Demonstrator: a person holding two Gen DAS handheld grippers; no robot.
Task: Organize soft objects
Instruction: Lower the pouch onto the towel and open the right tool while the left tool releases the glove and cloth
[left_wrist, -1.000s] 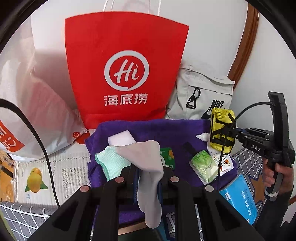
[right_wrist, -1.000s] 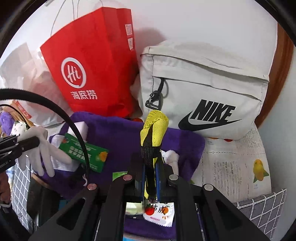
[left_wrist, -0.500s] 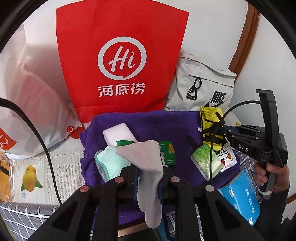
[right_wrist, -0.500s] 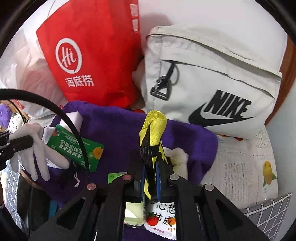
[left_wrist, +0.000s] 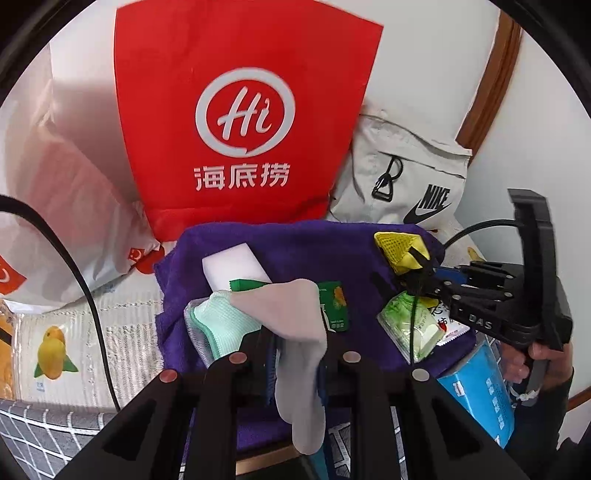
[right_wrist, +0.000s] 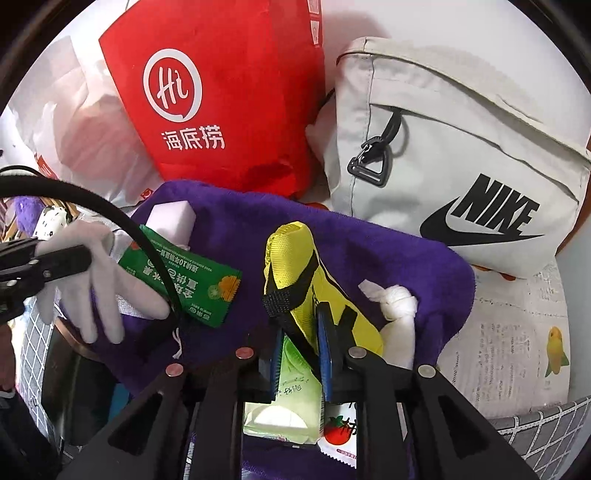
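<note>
Your left gripper (left_wrist: 299, 354) is clamped on a grey sock (left_wrist: 295, 332), which droops down between the fingers over the front edge of the purple towel (left_wrist: 303, 251). Your right gripper (right_wrist: 301, 339) has its fingers pressed onto a yellow-and-black mesh item (right_wrist: 295, 266), held w/ its far end low over the towel's right half, just above a green tissue pack (right_wrist: 291, 391) & a tomato-print sachet (right_wrist: 341, 439). On the towel lie a white sponge block (left_wrist: 236, 266), a mint cloth (left_wrist: 221, 317), a green sachet (right_wrist: 184, 280) & a knotted white rag (right_wrist: 397, 302). Behind the towel stand a red paper bag (left_wrist: 243, 110) & a grey Nike bag (right_wrist: 461, 158), side by side against the wall.
</note>
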